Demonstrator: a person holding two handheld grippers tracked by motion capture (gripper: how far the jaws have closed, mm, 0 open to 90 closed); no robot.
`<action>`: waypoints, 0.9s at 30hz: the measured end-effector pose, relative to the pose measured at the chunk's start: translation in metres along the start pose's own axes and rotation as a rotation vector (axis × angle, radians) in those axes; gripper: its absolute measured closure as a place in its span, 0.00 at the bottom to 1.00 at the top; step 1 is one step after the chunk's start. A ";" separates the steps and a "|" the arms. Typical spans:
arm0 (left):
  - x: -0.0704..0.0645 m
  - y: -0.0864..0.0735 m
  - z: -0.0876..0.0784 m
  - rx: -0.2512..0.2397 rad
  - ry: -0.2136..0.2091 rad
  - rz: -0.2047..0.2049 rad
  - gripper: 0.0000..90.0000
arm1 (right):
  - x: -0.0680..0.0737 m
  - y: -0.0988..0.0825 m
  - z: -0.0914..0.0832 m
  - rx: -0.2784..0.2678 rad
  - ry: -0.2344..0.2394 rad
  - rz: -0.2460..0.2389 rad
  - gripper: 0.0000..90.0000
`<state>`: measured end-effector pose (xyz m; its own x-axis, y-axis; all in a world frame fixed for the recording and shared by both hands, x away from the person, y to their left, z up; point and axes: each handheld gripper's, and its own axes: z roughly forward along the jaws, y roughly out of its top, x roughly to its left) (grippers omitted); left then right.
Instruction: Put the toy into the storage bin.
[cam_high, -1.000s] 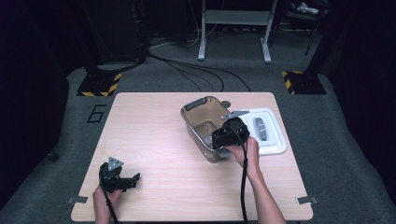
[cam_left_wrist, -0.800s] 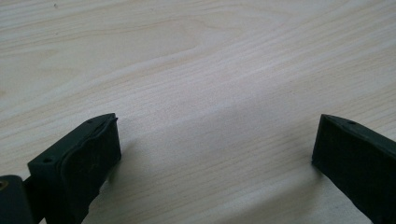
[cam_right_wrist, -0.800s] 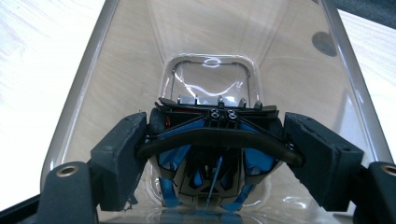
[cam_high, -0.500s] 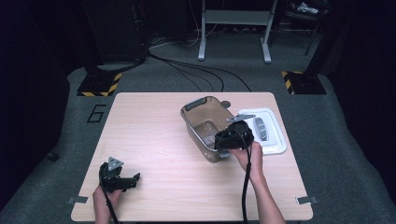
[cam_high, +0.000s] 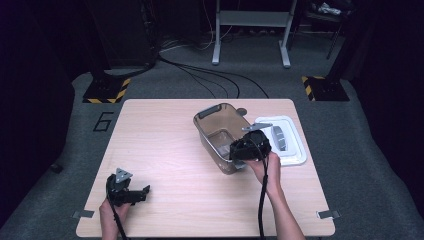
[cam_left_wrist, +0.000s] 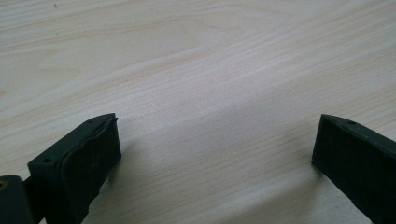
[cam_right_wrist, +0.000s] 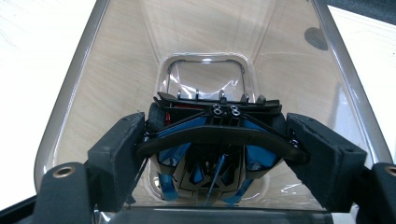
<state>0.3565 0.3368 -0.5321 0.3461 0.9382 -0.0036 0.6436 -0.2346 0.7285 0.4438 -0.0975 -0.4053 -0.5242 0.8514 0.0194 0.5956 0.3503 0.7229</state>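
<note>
A clear plastic bin (cam_high: 215, 111) stands right of the table's middle. My right gripper (cam_high: 239, 151) reaches into its near end. In the right gripper view a blue and black toy car (cam_right_wrist: 210, 161) sits crosswise between the jaws of that gripper (cam_right_wrist: 215, 149), inside the bin (cam_right_wrist: 107, 79). Both pads press on the car's sides, so the gripper is shut on it. My left gripper (cam_high: 144, 193) rests near the table's front left corner. In the left gripper view this gripper (cam_left_wrist: 215, 149) stands open over bare wood, with nothing between its fingers.
A white lid (cam_high: 296, 150) lies flat just right of the bin, close to the table's right edge. Bare light wood (cam_high: 165, 145) stretches between the two grippers. Beyond the table are cables, a metal stand and hazard-striped floor plates.
My right gripper has shifted a little at the bin's near end, with the car still in it. The left gripper has stayed where it was.
</note>
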 end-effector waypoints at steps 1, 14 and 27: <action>0.000 0.000 0.000 0.000 0.000 0.000 0.01 | 0.000 0.000 0.000 0.001 0.000 -0.002 0.24; 0.000 0.000 0.000 0.000 0.000 0.001 0.01 | -0.002 -0.001 0.000 0.004 0.005 -0.006 0.16; 0.000 0.000 0.000 0.001 0.001 0.002 0.01 | -0.004 -0.002 -0.002 0.010 0.018 -0.013 0.08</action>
<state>0.3565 0.3369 -0.5320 0.3466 0.9380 -0.0020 0.6441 -0.2364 0.7275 0.4434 -0.1023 -0.4051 -0.5425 0.8398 0.0225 0.5948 0.3650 0.7162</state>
